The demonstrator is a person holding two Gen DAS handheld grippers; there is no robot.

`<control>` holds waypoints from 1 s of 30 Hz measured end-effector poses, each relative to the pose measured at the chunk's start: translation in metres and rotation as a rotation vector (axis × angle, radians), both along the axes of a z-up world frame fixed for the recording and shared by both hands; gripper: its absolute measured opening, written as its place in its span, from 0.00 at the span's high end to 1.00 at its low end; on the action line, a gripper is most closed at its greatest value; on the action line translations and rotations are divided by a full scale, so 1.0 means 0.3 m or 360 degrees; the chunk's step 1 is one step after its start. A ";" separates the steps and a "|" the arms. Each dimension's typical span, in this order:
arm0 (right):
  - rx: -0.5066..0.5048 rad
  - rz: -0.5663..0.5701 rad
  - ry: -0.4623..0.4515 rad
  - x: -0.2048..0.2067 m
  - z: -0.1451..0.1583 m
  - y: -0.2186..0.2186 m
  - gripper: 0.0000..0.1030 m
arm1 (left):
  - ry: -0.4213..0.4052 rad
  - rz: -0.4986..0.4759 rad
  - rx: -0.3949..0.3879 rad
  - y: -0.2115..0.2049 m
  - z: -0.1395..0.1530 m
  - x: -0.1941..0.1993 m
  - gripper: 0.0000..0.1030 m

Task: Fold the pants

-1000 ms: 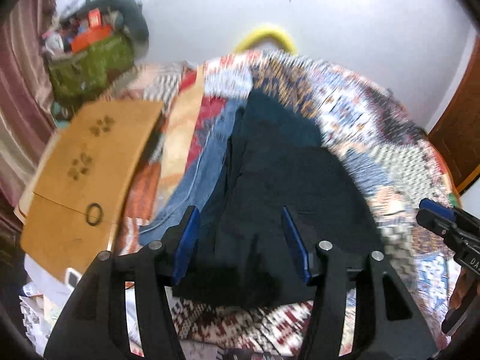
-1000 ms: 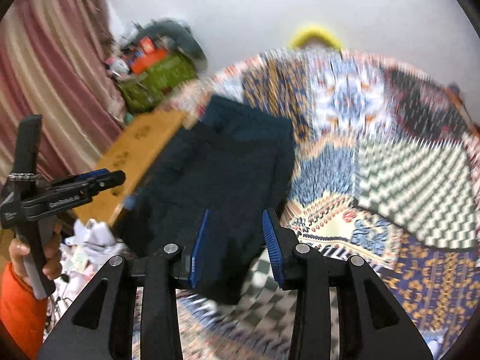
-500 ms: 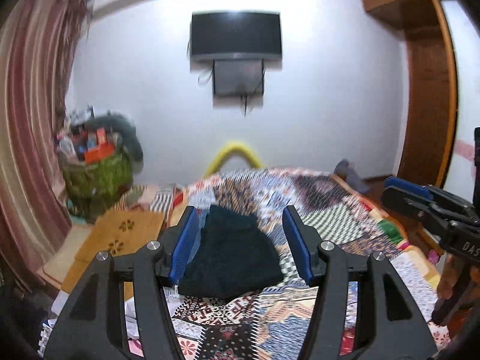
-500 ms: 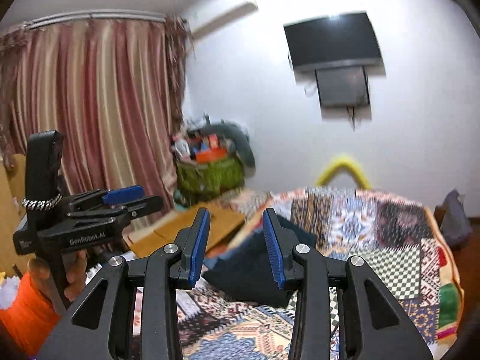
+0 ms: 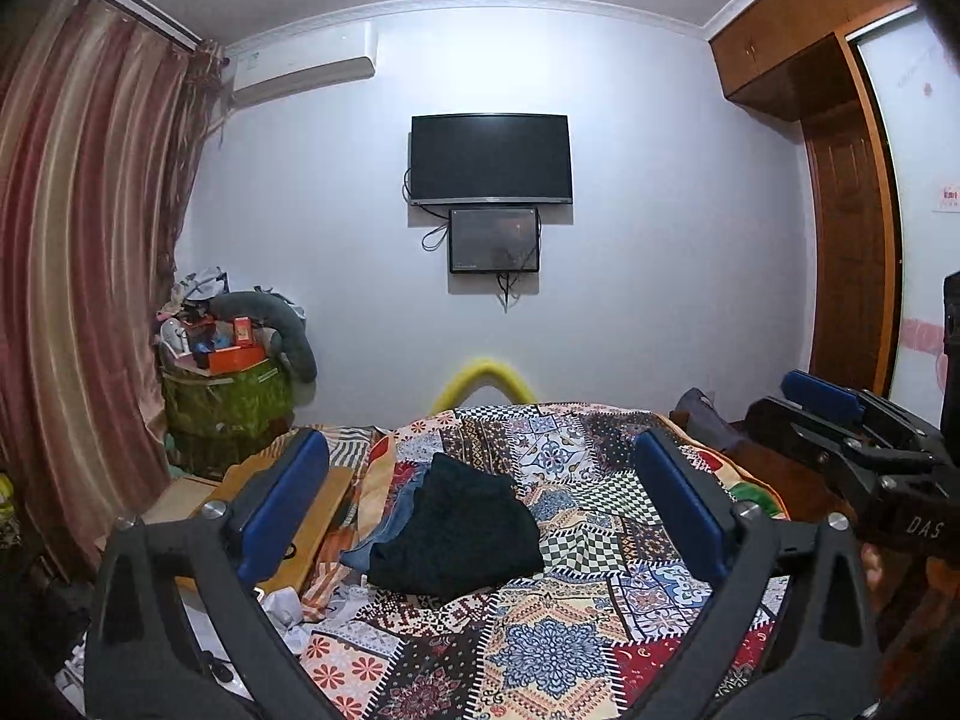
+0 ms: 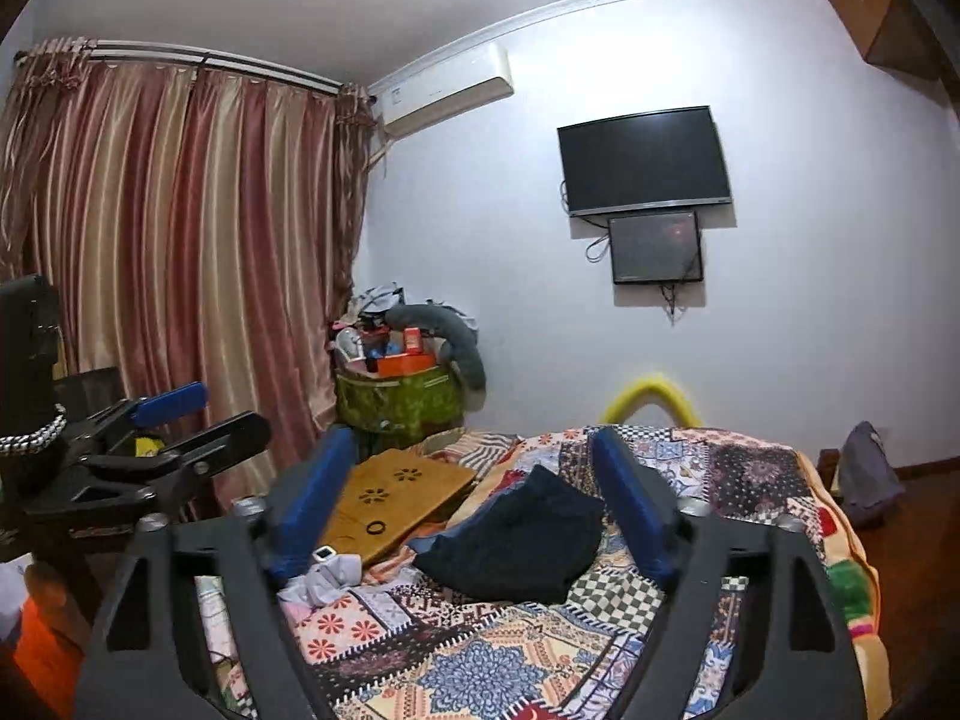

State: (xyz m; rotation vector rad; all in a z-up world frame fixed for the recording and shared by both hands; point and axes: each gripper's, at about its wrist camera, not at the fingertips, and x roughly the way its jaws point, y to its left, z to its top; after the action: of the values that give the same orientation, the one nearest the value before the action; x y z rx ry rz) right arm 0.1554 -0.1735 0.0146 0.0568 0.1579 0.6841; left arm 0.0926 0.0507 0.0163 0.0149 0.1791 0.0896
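Evidently both the left gripper [image 5: 480, 495] and right gripper [image 6: 477, 504] hung released above the bed [image 5: 600, 618]; the folded dark fabric pants [image 5: 462, 531] near its left edge could slump, being loosely stacked.

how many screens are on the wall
2. A large black TV is mounted on the far wall, and a smaller dark screen hangs directly beneath it, touching its lower edge. Both look off. No others are visible.

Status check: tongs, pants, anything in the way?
Left tongs open, empty, held above the bed. Right tongs open, empty too. Dark pants folded, lying on jeans. Nothing between tongs and pants.
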 end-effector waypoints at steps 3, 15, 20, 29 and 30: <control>-0.0015 -0.0033 -0.0020 -0.010 0.000 0.001 0.00 | 0.0008 -0.0006 -0.0024 0.002 0.001 -0.014 0.00; -0.0002 -0.0051 -0.0010 -0.016 -0.027 -0.028 0.00 | 0.0000 0.0000 -0.0043 -0.001 -0.006 -0.035 0.00; -0.0009 -0.0056 -0.0003 -0.025 -0.038 -0.022 0.00 | 0.0017 -0.0008 -0.0058 0.006 -0.019 -0.033 0.00; -0.0024 -0.0058 0.0026 -0.022 -0.033 -0.013 0.00 | 0.0042 -0.0001 -0.0072 0.018 -0.036 -0.019 0.00; -0.0024 -0.0058 0.0028 -0.022 -0.033 -0.013 0.01 | 0.0041 0.0003 -0.0073 0.020 -0.037 -0.019 0.00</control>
State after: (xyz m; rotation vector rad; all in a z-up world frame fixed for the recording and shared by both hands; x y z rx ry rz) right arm 0.1488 -0.1775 0.0046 0.0513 0.1787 0.6462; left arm 0.0870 0.0567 0.0052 -0.0296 0.2070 0.0869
